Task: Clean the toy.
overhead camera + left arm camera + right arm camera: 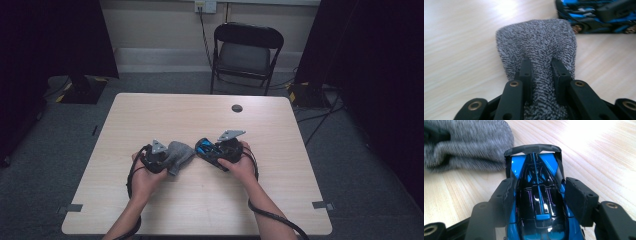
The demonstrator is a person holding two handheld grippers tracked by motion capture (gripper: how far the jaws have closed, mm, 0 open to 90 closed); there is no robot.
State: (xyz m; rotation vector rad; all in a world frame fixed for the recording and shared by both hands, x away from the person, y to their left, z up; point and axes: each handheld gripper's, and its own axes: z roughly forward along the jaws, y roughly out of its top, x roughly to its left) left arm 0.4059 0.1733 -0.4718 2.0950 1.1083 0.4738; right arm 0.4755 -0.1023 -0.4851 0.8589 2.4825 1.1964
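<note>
While the left hand-held gripper [541,72] pinches the grey sock [537,45] on the counter [165,112], the right hand-held gripper [540,195] clamps the blue toy car [536,195] just beside the sock; a chair [247,50] stands beyond.

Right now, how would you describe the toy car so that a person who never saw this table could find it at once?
Look at the middle of the light wooden table, where two hands meet. The toy car sits between the jaws of the right gripper, beside a grey sock pinched by the left gripper. It is glossy blue and black with a rear wing; the sock is soft and fuzzy.
</note>
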